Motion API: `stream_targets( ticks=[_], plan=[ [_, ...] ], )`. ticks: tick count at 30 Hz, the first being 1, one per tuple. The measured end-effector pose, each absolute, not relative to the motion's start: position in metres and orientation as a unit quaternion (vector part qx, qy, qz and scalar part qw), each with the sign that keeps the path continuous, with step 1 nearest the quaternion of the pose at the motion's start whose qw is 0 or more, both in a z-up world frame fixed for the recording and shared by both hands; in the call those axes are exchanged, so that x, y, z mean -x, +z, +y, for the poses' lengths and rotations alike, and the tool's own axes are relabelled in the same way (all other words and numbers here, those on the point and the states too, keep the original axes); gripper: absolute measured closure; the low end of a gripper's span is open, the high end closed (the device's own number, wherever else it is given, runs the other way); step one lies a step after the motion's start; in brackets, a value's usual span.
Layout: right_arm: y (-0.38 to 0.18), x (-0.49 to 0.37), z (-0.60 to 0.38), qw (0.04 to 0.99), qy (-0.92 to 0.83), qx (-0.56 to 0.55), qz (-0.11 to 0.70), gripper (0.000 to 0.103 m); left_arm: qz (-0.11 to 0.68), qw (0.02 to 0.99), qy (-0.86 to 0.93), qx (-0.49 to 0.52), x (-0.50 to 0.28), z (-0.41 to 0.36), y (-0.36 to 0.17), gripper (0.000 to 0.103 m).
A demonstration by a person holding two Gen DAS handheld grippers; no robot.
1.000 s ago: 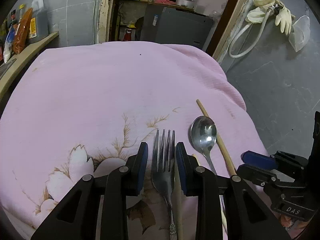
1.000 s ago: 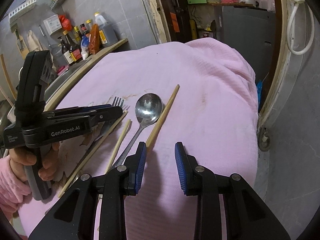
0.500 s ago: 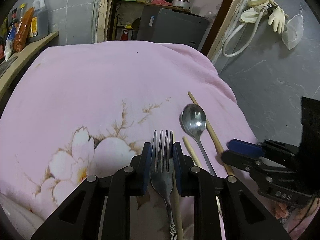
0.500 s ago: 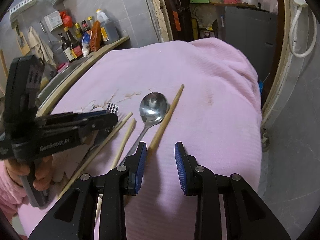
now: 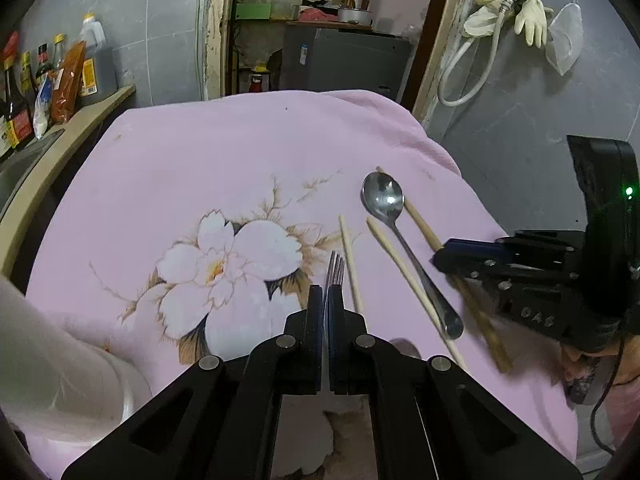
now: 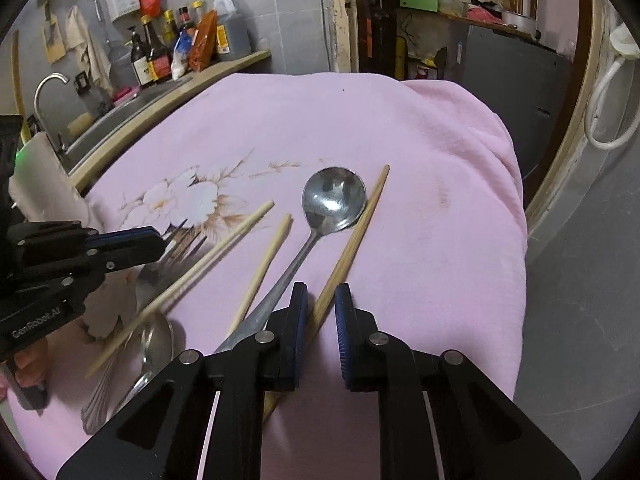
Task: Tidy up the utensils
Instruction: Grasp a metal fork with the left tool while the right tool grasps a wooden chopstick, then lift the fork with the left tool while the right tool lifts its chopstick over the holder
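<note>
You are clamping the fork (image 5: pixel 335 270) edge-on in the left gripper (image 5: pixel 325 312) at lower centre and closing the right gripper (image 6: pixel 321 312) around a chopstick (image 6: pixel 352 240), while the spoon (image 6: pixel 334 200) and other chopsticks are lying unsorted mid-frame.

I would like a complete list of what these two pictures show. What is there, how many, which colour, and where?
cloth: one, pink with a flower print, covering the surface
fork: one, silver, tines sticking out of the left jaws
spoon: one clearly seen, silver, on the cloth
pale chopsticks: two, light wood, left of the spoon
brown chopstick: one, darker wood, right of the spoon
bottles: several, mixed colours, on the ledge by the wall
rubber gloves: a pair, cream, hanging on the wall
left hand-held gripper: one, black, shut on the fork
right hand-held gripper: one, black, jaws closing, brown chopstick between them
</note>
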State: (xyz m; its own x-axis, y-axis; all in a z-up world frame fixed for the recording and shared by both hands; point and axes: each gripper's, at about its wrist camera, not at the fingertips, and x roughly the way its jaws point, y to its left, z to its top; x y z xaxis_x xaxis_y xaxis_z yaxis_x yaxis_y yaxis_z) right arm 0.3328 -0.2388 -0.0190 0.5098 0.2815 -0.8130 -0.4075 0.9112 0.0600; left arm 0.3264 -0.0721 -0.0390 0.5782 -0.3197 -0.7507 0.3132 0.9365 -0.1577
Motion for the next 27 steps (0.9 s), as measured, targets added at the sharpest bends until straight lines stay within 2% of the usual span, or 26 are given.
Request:
stream_targets(
  ticks=[8, 16, 17, 19, 20, 25, 27],
  plan=[
    [-0.012, -0.315, -0.249, 0.855, 0.186, 0.072, 0.479, 0.093, 0.434, 0.879, -0.194, 0.032, -0.330, -0.056, -0.041, 0.103],
    [-0.016, -0.347, -0.242, 0.849, 0.167, 0.050, 0.499, 0.089, 0.453, 0.868, -0.197, 0.039, -0.330, -0.049, -0.046, 0.102],
    [-0.017, -0.349, -0.243, 0.849, 0.168, 0.045, 0.498, 0.088, 0.454, 0.868, -0.198, 0.039, -0.329, -0.047, -0.046, 0.099],
    [-0.018, -0.349, -0.244, 0.851, 0.170, 0.039, 0.496, 0.087, 0.456, 0.867, -0.196, 0.041, -0.328, -0.044, -0.047, 0.084],
    [-0.018, -0.350, -0.245, 0.851, 0.172, 0.036, 0.495, 0.086, 0.456, 0.865, -0.203, 0.047, -0.328, -0.044, -0.048, 0.073],
    [-0.019, -0.347, -0.247, 0.852, 0.181, 0.033, 0.490, 0.086, 0.458, 0.865, -0.199, 0.041, -0.335, -0.052, -0.048, 0.071],
    [-0.019, -0.347, -0.249, 0.852, 0.186, 0.030, 0.488, 0.086, 0.461, 0.864, -0.197, 0.042, -0.338, -0.052, -0.049, 0.074]
  ],
)
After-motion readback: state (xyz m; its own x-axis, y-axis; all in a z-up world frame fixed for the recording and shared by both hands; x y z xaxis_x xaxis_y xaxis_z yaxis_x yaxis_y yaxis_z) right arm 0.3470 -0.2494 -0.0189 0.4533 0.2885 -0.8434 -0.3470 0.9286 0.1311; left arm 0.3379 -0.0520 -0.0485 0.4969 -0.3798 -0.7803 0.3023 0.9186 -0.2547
